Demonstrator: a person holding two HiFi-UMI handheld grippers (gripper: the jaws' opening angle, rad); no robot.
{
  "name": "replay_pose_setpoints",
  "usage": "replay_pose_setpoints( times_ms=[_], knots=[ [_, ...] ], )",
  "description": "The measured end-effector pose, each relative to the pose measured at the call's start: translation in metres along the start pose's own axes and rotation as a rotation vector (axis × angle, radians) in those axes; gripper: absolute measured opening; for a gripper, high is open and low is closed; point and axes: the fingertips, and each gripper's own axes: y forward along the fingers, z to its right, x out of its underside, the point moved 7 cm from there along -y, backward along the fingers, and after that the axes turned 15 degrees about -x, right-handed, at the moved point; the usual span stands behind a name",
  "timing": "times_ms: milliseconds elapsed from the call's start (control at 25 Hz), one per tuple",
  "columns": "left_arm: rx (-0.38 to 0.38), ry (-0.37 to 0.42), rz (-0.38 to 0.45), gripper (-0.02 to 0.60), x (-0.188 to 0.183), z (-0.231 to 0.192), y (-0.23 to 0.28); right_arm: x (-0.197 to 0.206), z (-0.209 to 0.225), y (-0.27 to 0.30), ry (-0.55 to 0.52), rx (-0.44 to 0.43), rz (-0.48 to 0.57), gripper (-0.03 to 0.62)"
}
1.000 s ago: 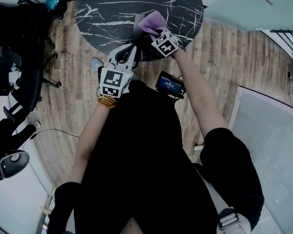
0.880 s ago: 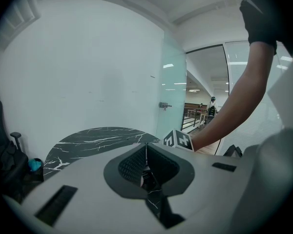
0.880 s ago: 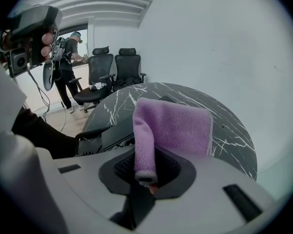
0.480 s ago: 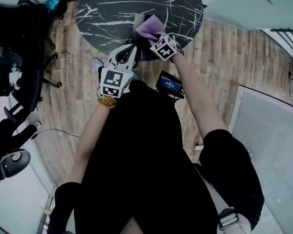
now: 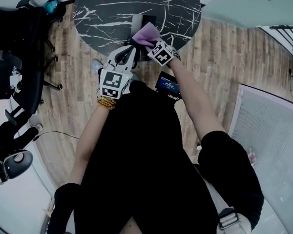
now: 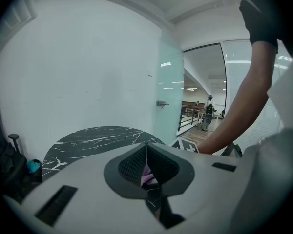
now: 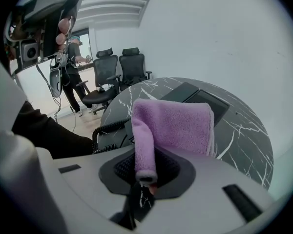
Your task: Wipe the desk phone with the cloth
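Squeezing shut on nothing, your left hand-held gripper (image 6: 146,160) sits at the near edge of the desk (image 5: 102,13). Your right hand-held gripper (image 7: 145,179) pinches the purple cloth (image 7: 176,123) over the desk phone (image 7: 198,100), whose long side points away from you. The desk is round black marble; the floor (image 5: 219,57) is wood.

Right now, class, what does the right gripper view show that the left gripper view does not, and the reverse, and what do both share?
Only the right gripper view: the desk phone with its coiled cord, and black office chairs. Only the left gripper view: a glass door, the person's forearm and a marker cube. Both: the black marble table and the purple cloth, clamped in the right gripper in its own view, a mere sliver in the other.
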Motion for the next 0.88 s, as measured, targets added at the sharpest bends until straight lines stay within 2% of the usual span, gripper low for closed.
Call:
replay_pose_setpoints(
  times_ms=[360, 600, 760, 880],
  knots=[
    [-0.010, 0.008, 0.002, 0.017, 0.001, 0.004, -0.006, 0.011, -0.018, 0.008, 0.031, -0.068, 0.003, 0.063],
    [-0.024, 0.004, -0.005, 0.018, 0.001, 0.011, -0.015, 0.014, -0.015, 0.006, 0.067, -0.092, -0.008, 0.063],
    [-0.046, 0.003, -0.016, 0.018, 0.006, 0.013, -0.027, 0.020, -0.010, 0.008, 0.087, -0.086, 0.051, 0.063],
    [-0.063, 0.007, -0.018, 0.018, 0.005, 0.009, -0.034, 0.019, -0.011, 0.001, 0.096, -0.102, 0.029, 0.063]
  ],
)
